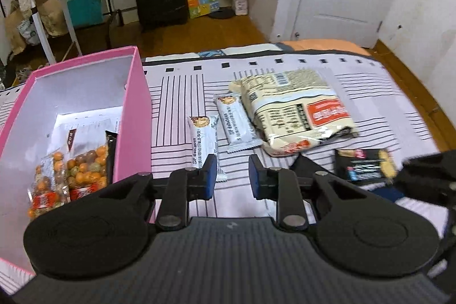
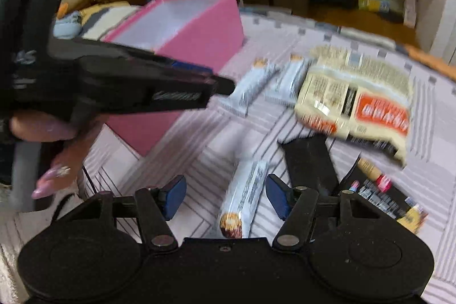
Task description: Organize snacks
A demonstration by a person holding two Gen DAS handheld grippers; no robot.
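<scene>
Nearest the right wrist camera, a white snack bar [image 2: 242,207] lies on the striped bed cover [image 2: 176,133] between the spread fingers of the right gripper [image 2: 226,197], which is open and grips nothing. The left gripper [image 1: 229,175] is also open and empty, held above the cover just right of the pink box [image 1: 134,116]. Bags of orange coated nuts [image 1: 71,175] sit inside that box. Two more white bars [image 1: 203,141] lie side by side ahead, beside a large cream noodle pack [image 1: 296,110]. A black packet [image 1: 364,164] rests nearer, to the right.
</scene>
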